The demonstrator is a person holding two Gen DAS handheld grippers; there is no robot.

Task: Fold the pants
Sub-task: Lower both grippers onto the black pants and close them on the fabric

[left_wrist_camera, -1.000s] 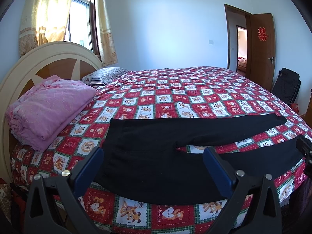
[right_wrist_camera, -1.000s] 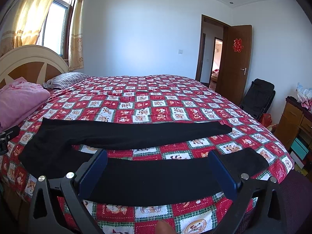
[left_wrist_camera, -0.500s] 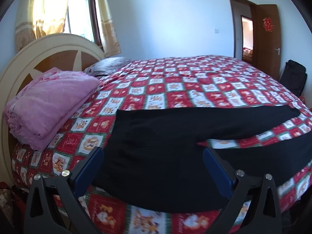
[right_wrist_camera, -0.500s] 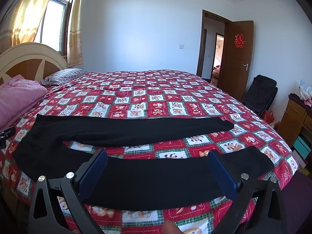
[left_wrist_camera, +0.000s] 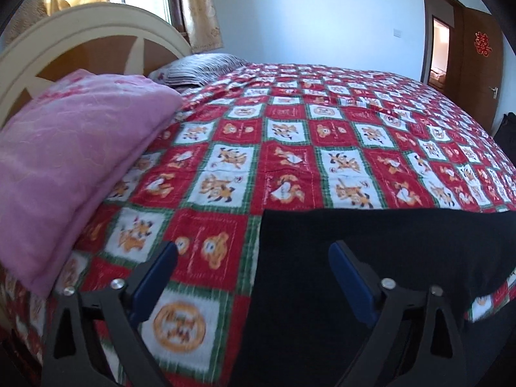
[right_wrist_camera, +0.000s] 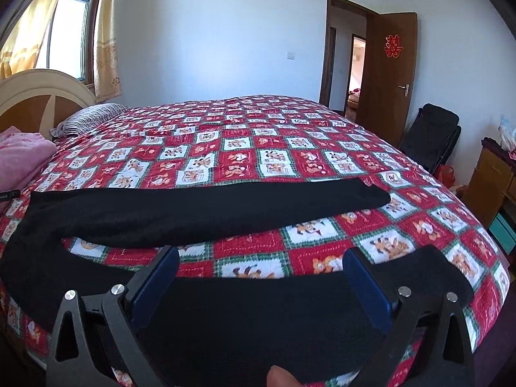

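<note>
Black pants (left_wrist_camera: pixel 371 232) lie flat across the red patterned bedspread (left_wrist_camera: pixel 290 122), waist toward the headboard. In the right wrist view the far leg (right_wrist_camera: pixel 209 206) and the near leg (right_wrist_camera: pixel 258 316) spread apart toward their hems. My left gripper (left_wrist_camera: pixel 253 248) hovers low over the far corner of the waistband. Its jaws are closing, the waist's edge lies between them, and the pads do not press on it. My right gripper (right_wrist_camera: pixel 260 254) stands open just above the near leg, close to its hem. A fingertip (right_wrist_camera: pixel 280 377) shows at the bottom edge.
A folded pink blanket (left_wrist_camera: pixel 64 161) and a striped pillow (left_wrist_camera: pixel 200 69) lie by the cream headboard (left_wrist_camera: pixel 96 38). Beyond the bed's foot stand a black folding chair (right_wrist_camera: pixel 432 135), a wooden cabinet (right_wrist_camera: pixel 493 180) and an open brown door (right_wrist_camera: pixel 387 80).
My left gripper has swung left and down to the waistband's corner, and its jaws stand a little narrower. My right gripper has come lower and closer to the near leg.
</note>
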